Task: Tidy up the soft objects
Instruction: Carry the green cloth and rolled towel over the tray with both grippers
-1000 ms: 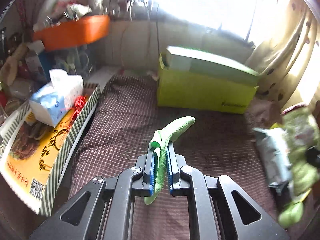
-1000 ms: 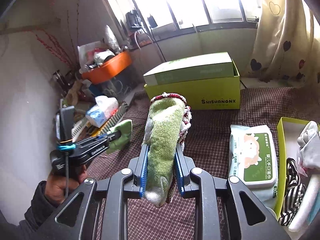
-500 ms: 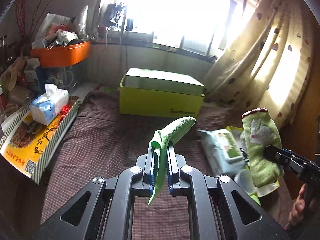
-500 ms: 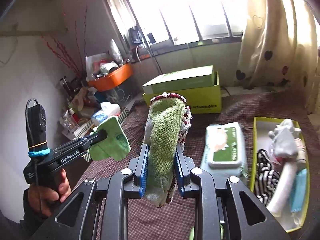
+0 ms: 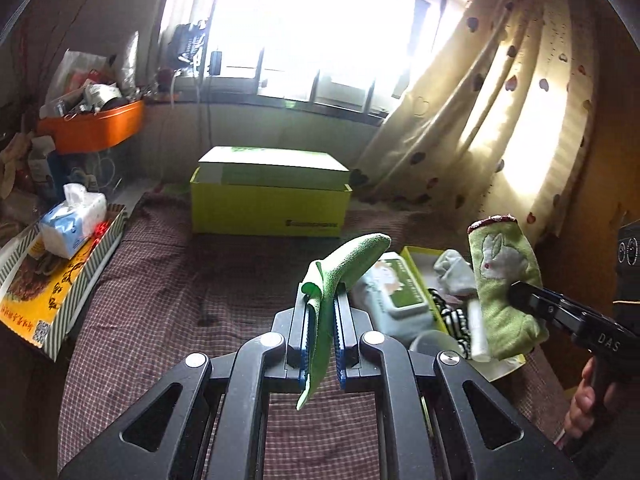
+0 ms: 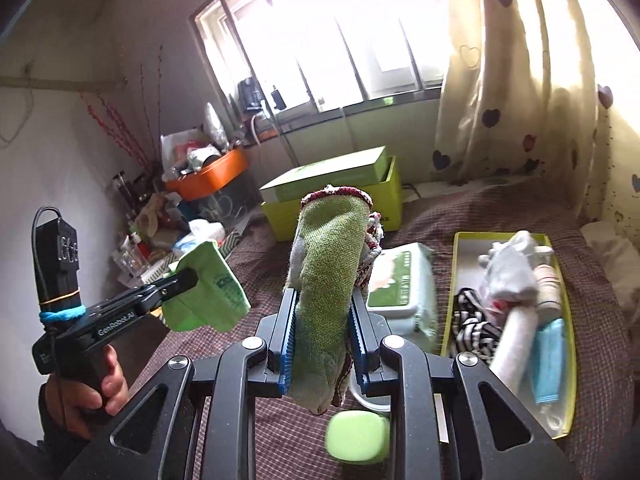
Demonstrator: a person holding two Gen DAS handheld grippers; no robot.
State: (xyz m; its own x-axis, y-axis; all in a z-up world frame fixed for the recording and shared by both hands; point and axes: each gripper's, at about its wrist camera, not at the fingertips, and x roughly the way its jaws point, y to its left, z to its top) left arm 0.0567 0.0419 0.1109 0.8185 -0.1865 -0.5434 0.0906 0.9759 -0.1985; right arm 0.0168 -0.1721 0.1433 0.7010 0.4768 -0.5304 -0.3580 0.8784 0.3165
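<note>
A green sock (image 6: pixel 328 280) with a dark red cuff stands upright between the blue pads of the right gripper (image 6: pixel 322 340), clamped at its lower half, toe hanging below the jaws; from the left wrist view a white rabbit shows on its side. A thin green cloth (image 5: pixel 336 280) is pinched in the left gripper (image 5: pixel 320 336), jaws nearly together on it, its free end curling up and over to the right and a short tail hanging under the pads. Both pieces are held in the air above a bed covered with a brown checked blanket (image 5: pixel 160 300). Just beside the sock, lower right, lies an open yellow-green tray (image 6: pixel 572 360) holding a grey-white sock bundle (image 6: pixel 512 272), a black-and-white striped piece (image 6: pixel 476 328), a white roll and a blue item. A pack of wet wipes (image 6: pixel 400 296) with a green label lies touching the tray's left wall. A small green oval case (image 6: pixel 358 436) lies on the blanket under the right gripper. Farther back sits a yellow-green box (image 5: pixel 268 204) with its lid resting askew on top, under the window and the heart-print curtain (image 5: pixel 500 120). At the left edge a tissue pack (image 5: pixel 72 224) sits on a printed carton, with an orange tub (image 5: pixel 96 128) of clutter behind. A hand (image 6: pixel 92 388) grips the left tool's handle
</note>
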